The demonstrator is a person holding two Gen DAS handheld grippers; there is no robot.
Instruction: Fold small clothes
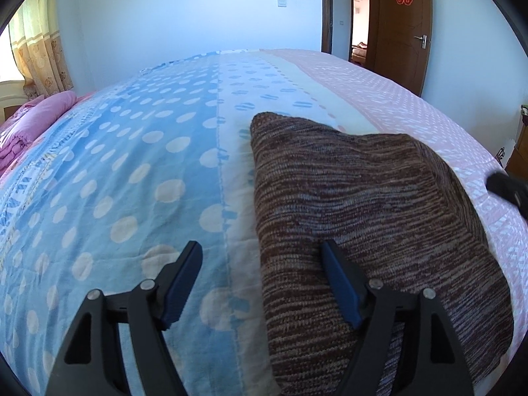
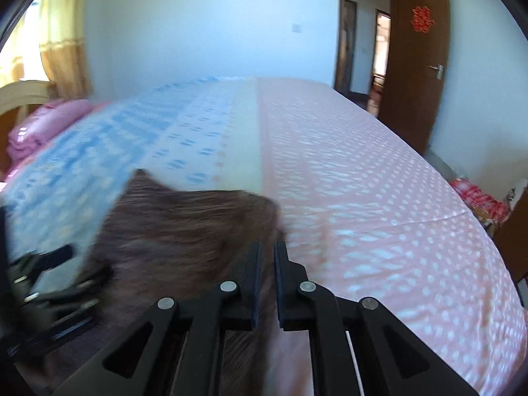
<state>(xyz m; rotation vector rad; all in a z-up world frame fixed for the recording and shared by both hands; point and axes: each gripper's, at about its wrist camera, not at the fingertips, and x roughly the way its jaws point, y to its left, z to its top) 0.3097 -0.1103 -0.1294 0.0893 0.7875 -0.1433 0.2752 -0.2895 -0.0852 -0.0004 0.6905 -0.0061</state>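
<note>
A brown knitted garment (image 1: 373,217) lies on the bed, folded into a thick pad. My left gripper (image 1: 262,264) is open and empty, its right finger (image 1: 336,280) over the garment's near left part, its left finger over the sheet. The right gripper's tip (image 1: 505,186) shows at the garment's right edge. In the blurred right wrist view the garment (image 2: 184,231) lies ahead and to the left. My right gripper (image 2: 268,264) has its jaws almost together at the garment's right edge; I cannot tell if cloth is between them. The left gripper (image 2: 49,280) shows at far left.
The bed sheet is blue with pale dots on the left (image 1: 115,181) and pink on the right (image 2: 379,214). Pink folded bedding (image 1: 29,125) lies at the far left. A brown door (image 1: 402,26) stands open behind the bed. A red patterned bundle (image 2: 478,198) lies off the bed's right side.
</note>
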